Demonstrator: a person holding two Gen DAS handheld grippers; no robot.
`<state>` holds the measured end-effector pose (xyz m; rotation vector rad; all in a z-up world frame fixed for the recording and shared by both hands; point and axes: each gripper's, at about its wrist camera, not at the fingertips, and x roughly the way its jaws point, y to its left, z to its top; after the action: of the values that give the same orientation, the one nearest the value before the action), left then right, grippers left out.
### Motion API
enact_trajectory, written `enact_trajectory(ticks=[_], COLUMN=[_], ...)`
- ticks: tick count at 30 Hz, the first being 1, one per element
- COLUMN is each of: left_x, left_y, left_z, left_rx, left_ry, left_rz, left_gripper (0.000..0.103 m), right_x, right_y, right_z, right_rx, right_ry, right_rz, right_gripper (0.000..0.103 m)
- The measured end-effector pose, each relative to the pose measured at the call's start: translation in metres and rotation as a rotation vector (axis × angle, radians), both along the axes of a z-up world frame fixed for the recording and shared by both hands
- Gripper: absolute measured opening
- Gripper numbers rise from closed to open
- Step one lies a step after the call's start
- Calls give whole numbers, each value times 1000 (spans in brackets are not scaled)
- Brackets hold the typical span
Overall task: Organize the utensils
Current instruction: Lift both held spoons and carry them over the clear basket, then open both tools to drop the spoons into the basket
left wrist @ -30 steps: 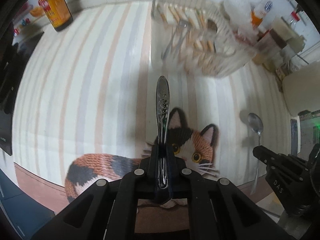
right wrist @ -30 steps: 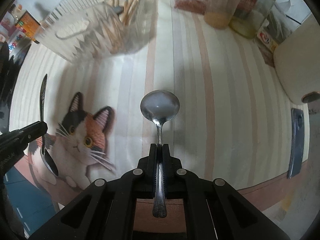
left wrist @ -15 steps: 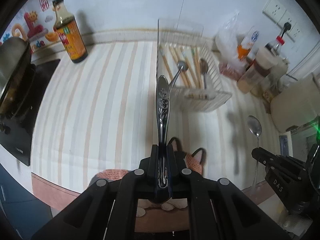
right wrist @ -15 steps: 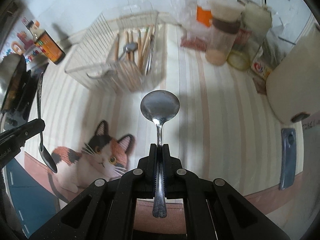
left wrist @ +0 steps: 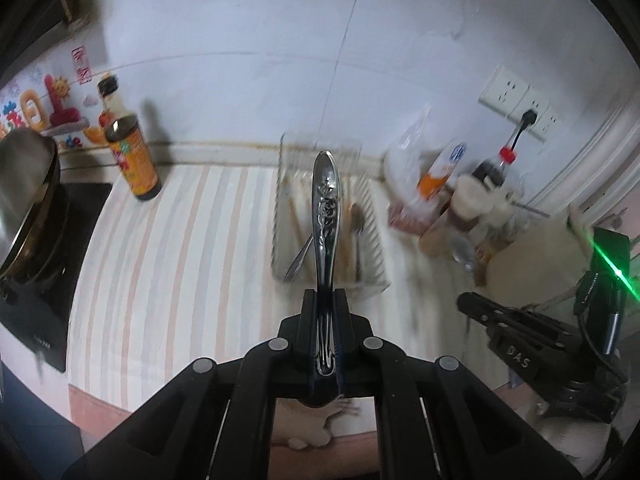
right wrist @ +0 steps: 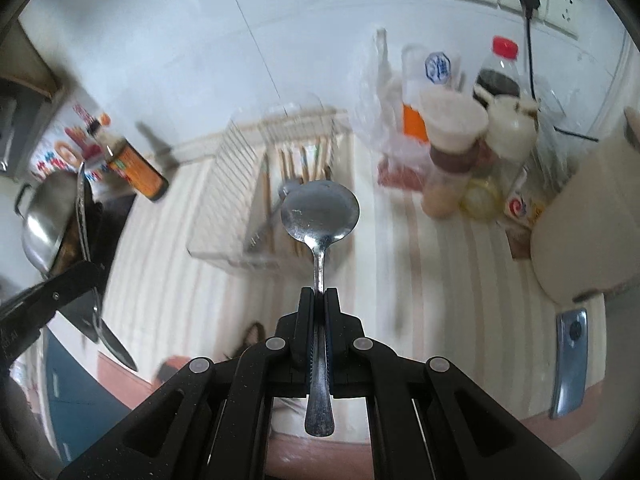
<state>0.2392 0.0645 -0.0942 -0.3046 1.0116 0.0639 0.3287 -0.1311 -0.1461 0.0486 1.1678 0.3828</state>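
Observation:
My left gripper (left wrist: 325, 294) is shut on a steel spoon with an embossed handle (left wrist: 326, 208), handle pointing forward, held high above the counter. My right gripper (right wrist: 319, 292) is shut on a plain steel spoon (right wrist: 320, 216), bowl forward, also held high. A white wire utensil rack (left wrist: 328, 240) stands ahead by the wall with chopsticks and spoons lying in it; it also shows in the right wrist view (right wrist: 256, 196). The left gripper with its spoon shows at the left of the right wrist view (right wrist: 86, 264), the right gripper at the right of the left wrist view (left wrist: 472, 304).
A striped mat covers the counter (left wrist: 180, 260). A sauce bottle (left wrist: 128, 148) and a pot on a stove (left wrist: 24, 200) stand left. Bottles, jars and a plastic bag (right wrist: 460, 132) cluster right of the rack. A phone (right wrist: 570, 356) lies at the right.
Both grippers have risen and tilted up with their spoons; the cat picture on the mat has dropped nearly out of view and the wall and rack now fill the frames.

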Motion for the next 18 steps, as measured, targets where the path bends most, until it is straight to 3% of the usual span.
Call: enact_trajectory(ticks=[8,18], left_x=[58,152], left_y=[13,24], left_z=[6,-49], left_rx=[-64,-102], left_ry=[13,181], left_rz=[-16,-33], left_gripper=[5,5], right_x=[62,138], right_y=[26,69], right_z=[9,-56], right_rx=[70,5], right_ry=[35,157], right_rz=[1,-20], right_gripper=[5,5])
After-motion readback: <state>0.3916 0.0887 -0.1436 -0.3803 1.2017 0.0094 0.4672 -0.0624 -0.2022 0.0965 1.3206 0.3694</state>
